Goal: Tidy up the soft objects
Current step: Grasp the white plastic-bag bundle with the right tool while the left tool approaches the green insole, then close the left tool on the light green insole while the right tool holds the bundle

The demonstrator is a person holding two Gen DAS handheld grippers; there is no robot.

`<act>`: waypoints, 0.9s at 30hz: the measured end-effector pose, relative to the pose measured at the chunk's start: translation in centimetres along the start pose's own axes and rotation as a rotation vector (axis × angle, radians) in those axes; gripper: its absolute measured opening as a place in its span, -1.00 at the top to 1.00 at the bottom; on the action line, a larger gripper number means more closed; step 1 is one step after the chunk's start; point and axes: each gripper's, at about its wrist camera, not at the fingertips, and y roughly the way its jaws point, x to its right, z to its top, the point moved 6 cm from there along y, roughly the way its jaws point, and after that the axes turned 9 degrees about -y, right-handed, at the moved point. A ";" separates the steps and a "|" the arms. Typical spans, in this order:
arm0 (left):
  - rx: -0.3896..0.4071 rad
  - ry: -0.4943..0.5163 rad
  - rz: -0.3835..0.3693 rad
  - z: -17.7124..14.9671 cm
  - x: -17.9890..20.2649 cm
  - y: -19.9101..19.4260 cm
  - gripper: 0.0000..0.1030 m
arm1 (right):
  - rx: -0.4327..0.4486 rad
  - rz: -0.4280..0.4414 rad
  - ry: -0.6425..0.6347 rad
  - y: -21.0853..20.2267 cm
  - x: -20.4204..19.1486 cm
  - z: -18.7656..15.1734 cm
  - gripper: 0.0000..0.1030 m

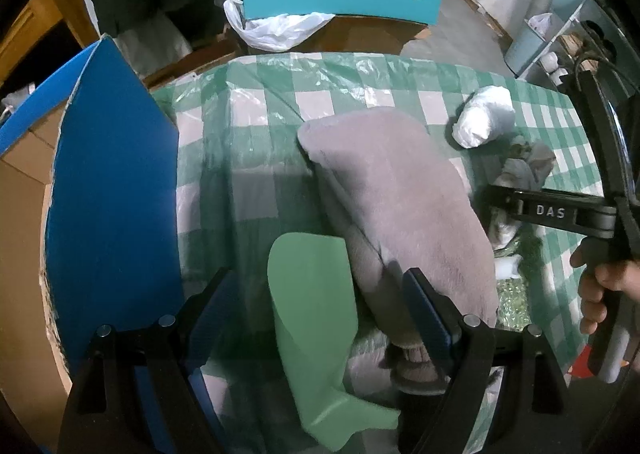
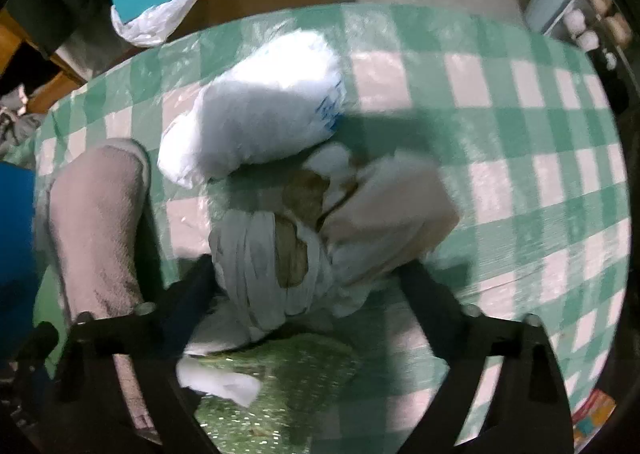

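Right wrist view showed the right gripper (image 2: 308, 286) pointing down with its jaws set fairly wide around a pale wrapped bundle (image 2: 276, 250) of cloth strips and brownish patches; whether the pads pressed on it could not be told, as motion blur smeared that part. Just beyond it lay a white plastic-wrapped roll (image 2: 256, 105), and under the jaws a green sparkly piece (image 2: 276, 386) with a white scrap beside it. Left wrist view showed the left gripper (image 1: 316, 314) with jaws wide apart over a mint green sheet (image 1: 316, 314), the right-hand finger resting against a grey plush cushion (image 1: 400, 205) — nothing clamped. To the left stood a blue cardboard box (image 1: 112, 193), likely the place for these things, though its inside was out of sight. By my reading the sorting was at an early stage: every soft item in view sat on the checked bench (image 1: 256, 101), none visibly put away. A hand (image 1: 604, 286) on the right tool's handle was cut off at the edge.
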 end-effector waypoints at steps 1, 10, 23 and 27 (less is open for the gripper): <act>0.001 -0.001 -0.001 -0.1 -0.1 0.0 -0.66 | 0.000 -0.021 -0.013 -0.1 -0.1 -0.1 -0.33; -0.023 -0.013 -0.030 -1.3 -0.4 -0.3 -0.66 | 0.070 -0.074 -0.046 -2.2 0.2 -0.1 0.08; -0.043 -0.001 -0.004 -3.2 -0.6 0.0 -0.60 | 0.163 -0.014 -0.052 -6.6 -1.6 -1.2 0.08; -0.060 -0.012 0.007 -3.6 -1.0 0.6 -0.49 | 0.144 0.003 -0.081 -7.1 -2.3 -3.1 0.08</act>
